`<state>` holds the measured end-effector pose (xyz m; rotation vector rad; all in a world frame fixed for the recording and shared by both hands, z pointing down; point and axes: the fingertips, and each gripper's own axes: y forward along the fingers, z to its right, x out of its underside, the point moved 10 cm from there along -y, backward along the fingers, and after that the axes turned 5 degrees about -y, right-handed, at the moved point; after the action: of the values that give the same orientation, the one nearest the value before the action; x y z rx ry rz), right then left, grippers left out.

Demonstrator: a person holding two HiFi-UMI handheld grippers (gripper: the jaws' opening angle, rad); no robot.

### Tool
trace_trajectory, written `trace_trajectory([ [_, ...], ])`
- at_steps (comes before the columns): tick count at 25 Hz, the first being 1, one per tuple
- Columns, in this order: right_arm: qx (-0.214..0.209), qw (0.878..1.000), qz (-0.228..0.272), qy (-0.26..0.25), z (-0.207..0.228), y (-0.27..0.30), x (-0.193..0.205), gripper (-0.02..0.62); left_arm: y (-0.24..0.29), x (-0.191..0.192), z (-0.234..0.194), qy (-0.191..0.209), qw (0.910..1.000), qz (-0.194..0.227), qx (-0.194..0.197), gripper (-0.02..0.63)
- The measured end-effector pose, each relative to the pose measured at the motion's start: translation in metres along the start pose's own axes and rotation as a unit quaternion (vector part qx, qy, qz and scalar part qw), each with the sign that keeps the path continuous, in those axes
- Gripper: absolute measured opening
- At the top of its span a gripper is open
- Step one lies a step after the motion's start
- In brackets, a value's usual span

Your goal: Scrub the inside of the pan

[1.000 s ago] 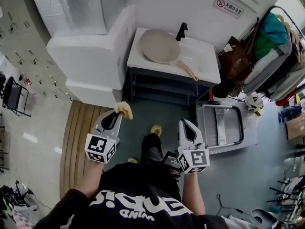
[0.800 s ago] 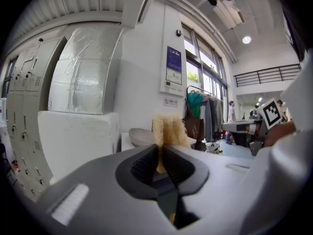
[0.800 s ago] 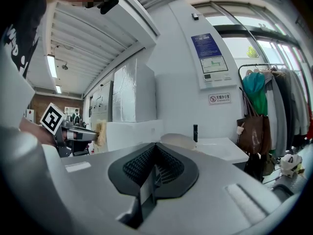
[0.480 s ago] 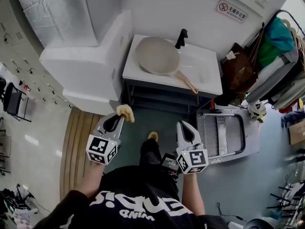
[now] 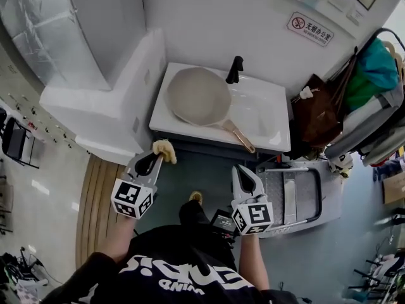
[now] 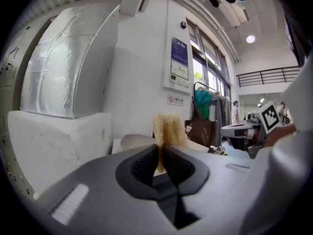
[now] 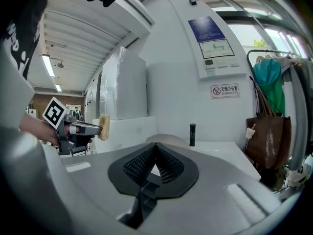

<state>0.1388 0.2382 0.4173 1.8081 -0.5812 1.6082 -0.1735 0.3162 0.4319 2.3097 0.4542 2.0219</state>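
Left hand-held gripper (image 6: 162,151) clamping tan sponge (image 6: 169,129), pale pan (image 6: 135,142) seemingly behind

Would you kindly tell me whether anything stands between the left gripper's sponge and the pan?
Nothing visible does. The left gripper, shut on the sponge, is short of the sink, with only open floor between; the pan lies there open side up.

Head camera looks down; two gripper cameras look out nearly level.
The head view looks steeply down past the person's chest onto the left gripper (image 5: 156,158), the right gripper (image 5: 243,168) and the farther sink (image 5: 264,118). Each gripper view sits close behind its own jaws, the left behind its sponge (image 6: 168,129), facing the white wall. All three share the sink and the wall sign (image 5: 310,29).
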Motion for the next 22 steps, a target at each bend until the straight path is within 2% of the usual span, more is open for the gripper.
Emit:
trace_trajectory([
  [5, -0.012, 1.0, -0.016, -0.012, 0.04, 0.035, -0.007, 0.009, 0.042, -0.02, -0.004, -0.001, 0.9999, 0.003, -0.012, 0.025],
  [12, -0.042, 0.999, -0.011, -0.011, 0.084, 0.076, -0.014, 0.009, 0.088, -0.038, -0.01, -0.004, 0.9991, 0.008, -0.041, 0.025],
  [18, -0.047, 0.999, -0.002, -0.003, 0.103, 0.1, -0.019, 0.009, 0.112, -0.052, -0.016, -0.003, 0.9988, 0.011, -0.048, 0.025],
  [22, -0.045, 0.999, -0.015, 0.0, 0.108, 0.114, -0.016, 0.009, 0.128, -0.058, -0.027, -0.01, 0.999, 0.012, -0.043, 0.025],
])
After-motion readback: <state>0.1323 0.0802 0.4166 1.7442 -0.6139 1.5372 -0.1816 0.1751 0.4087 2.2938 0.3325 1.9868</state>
